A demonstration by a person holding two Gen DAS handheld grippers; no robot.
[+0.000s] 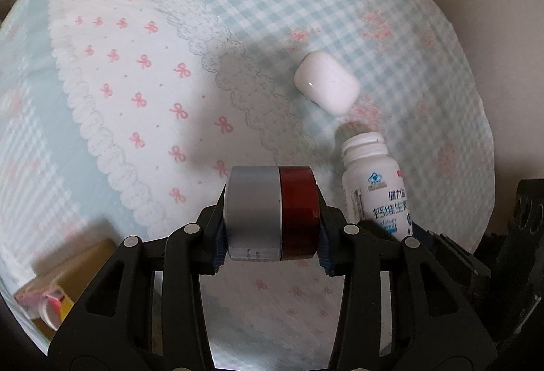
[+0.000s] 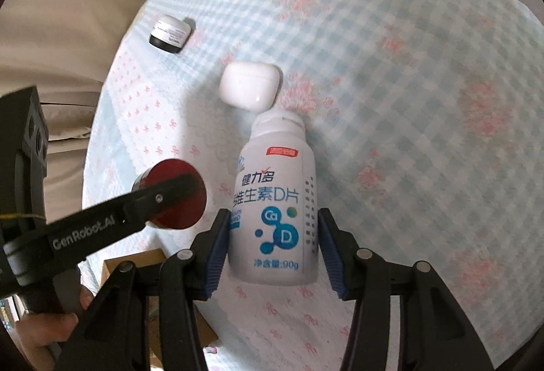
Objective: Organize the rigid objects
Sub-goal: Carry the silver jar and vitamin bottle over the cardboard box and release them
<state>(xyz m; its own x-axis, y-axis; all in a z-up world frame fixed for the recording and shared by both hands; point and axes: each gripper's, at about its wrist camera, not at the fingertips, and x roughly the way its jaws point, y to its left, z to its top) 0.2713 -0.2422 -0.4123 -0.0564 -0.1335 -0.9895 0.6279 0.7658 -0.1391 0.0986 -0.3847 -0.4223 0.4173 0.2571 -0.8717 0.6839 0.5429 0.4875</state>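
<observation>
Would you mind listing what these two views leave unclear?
- Left wrist: cardboard box contents, cut off by the gripper frame and edge.
- Left wrist: white bottle label, partly out of frame.
- Right wrist: small jar label, too small.
- Right wrist: whether the right gripper touches the bottle.
</observation>
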